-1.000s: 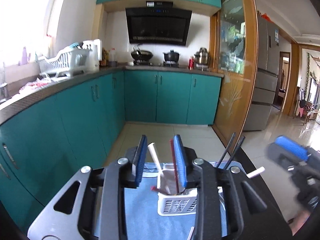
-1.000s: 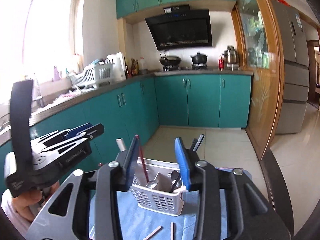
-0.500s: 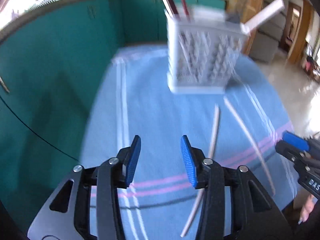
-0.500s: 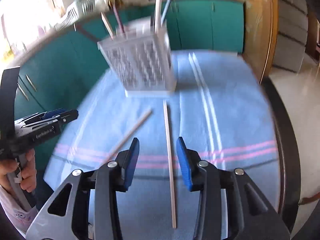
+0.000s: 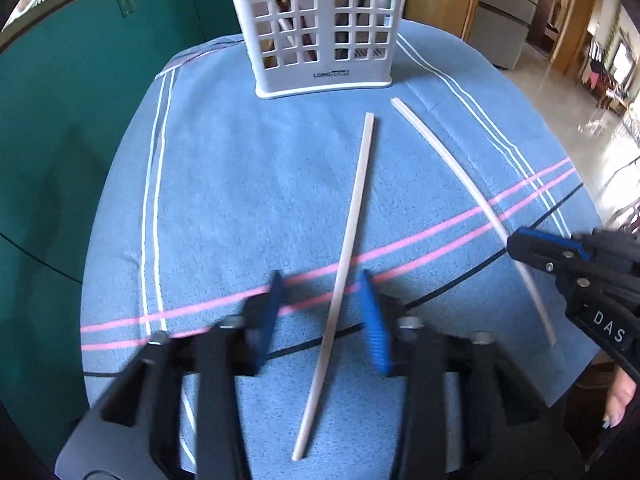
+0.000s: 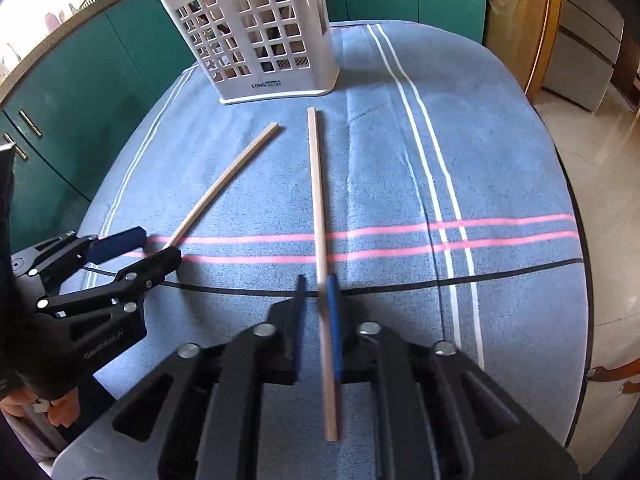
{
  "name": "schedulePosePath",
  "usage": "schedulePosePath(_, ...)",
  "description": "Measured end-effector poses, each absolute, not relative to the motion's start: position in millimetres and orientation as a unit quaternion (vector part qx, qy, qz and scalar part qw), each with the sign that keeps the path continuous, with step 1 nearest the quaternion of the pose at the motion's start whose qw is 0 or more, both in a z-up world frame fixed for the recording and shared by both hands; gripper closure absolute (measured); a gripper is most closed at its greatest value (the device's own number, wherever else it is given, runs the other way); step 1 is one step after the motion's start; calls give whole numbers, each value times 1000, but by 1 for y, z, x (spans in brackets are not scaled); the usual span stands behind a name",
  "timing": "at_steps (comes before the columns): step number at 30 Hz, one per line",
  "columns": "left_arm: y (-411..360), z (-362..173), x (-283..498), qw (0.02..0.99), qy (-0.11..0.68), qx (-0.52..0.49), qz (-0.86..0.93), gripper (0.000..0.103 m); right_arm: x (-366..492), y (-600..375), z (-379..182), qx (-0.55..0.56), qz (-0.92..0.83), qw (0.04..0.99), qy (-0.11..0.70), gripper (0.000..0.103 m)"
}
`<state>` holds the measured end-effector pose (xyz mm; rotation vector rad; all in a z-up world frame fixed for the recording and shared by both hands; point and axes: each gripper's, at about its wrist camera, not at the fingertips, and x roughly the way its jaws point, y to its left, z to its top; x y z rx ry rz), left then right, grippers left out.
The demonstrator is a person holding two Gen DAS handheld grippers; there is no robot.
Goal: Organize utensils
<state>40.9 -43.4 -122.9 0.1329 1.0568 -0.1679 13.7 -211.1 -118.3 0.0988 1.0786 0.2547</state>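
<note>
On blue cloth (image 5: 248,184) before basket (image 5: 320,28): left gripper (image 5: 320,312) spread wide around one chopstick (image 5: 344,256), right gripper (image 6: 316,312) narrowed around another (image 6: 318,200), grasp unclear.

- The left hand-held gripper (image 5: 322,312) is matte black plastic with triangular cut-outs, round silver screws and ribbed blue finger pads (image 5: 374,320).
- The right hand-held gripper (image 6: 316,312) has the same black frame, silver screws and blue pads; its side, seen in the left view, carries white letters "DAS".
- Bare skin and painted fingernails (image 5: 618,404) show beneath it.

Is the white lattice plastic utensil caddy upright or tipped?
Upright: the white lattice plastic utensil caddy stands flat on its base on the blue striped cloth.
</note>
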Motion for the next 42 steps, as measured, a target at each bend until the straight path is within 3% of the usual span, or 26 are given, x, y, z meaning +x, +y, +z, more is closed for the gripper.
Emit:
schedulePosePath(1, -39, -123, 42, 858, 505, 58, -74, 93, 15, -211, -117, 50, 125, 848, 512, 101)
schedulePosePath(15, 11, -112, 17, 850, 524, -12, -39, 97, 15, -189, -110, 55, 180, 838, 513, 101)
schedulePosePath(17, 12, -108, 20, 858, 512, -3, -33, 92, 19, -192, -106, 51, 156, 847, 505, 88)
schedulePosePath(18, 11, -105, 22, 864, 502, 5, -32, 83, 21, -194, -105, 48, 142, 851, 503, 77)
schedulePosePath(19, 10, -103, 25, 868, 495, 11, -31, 78, 23, -196, -104, 44, 127, 855, 500, 75)
schedulePosePath(26, 5, -101, 42, 875, 484, 24, -24, 77, 24, -198, -115, 31, 117, 853, 508, 77)
schedulePosePath(28, 5, -100, 42, 877, 479, 26, -25, 74, 23, -193, -115, 29, 130, 851, 508, 95)
schedulePosePath(30, 5, -99, 43, 879, 475, 27, -24, 72, 19, -186, -116, 12, 133, 852, 507, 96)
schedulePosePath(36, 7, -99, 52, 881, 472, 24, -23, 68, 13, -168, -115, -3, 158, 843, 515, 96)
schedulePosePath(39, 7, -94, 61, 882, 469, 32, -26, 62, 18, -170, -111, 3, 149, 846, 511, 81)
schedulePosePath(42, 4, -87, 77, 883, 466, 47, -32, 60, 28, -173, -102, 5, 139, 854, 502, 80)
